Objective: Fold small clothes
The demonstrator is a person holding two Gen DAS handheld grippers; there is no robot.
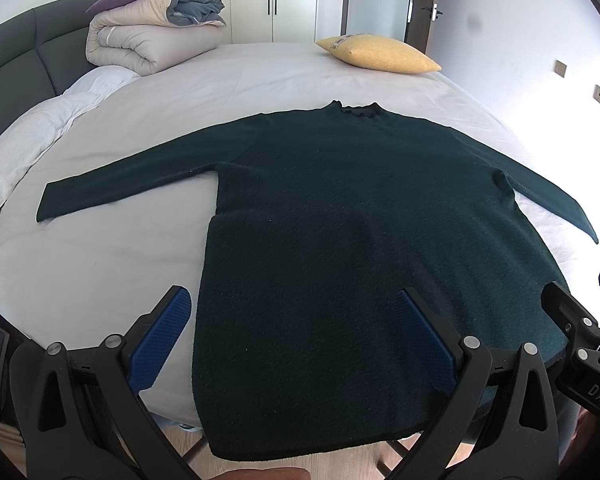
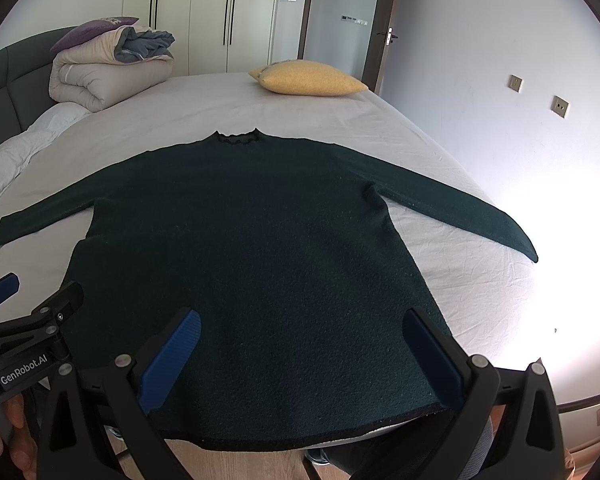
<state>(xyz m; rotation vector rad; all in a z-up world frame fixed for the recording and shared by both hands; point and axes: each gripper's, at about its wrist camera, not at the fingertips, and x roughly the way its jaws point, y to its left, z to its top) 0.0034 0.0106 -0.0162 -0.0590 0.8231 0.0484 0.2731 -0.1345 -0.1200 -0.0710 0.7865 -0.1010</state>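
A dark green long-sleeved sweater [image 1: 340, 248] [image 2: 252, 264] lies flat on the bed, collar away from me, both sleeves spread out sideways, hem hanging a little over the near bed edge. My left gripper [image 1: 294, 312] hovers open over the lower left part of the sweater, with nothing between its blue pads. My right gripper [image 2: 300, 336] hovers open over the lower right part, likewise holding nothing. Each gripper shows at the edge of the other's view: the right gripper [image 1: 580, 312] and the left gripper [image 2: 32, 296].
The bed has a pale sheet [image 1: 220, 88] and a dark padded headboard [image 1: 16, 56] on the left. A rolled duvet with a purple pillow [image 1: 148, 32] and a yellow cushion [image 1: 380, 54] lie at the far side. A white wall [image 2: 500, 128] runs along the right. Wooden floor [image 2: 240, 464] below.
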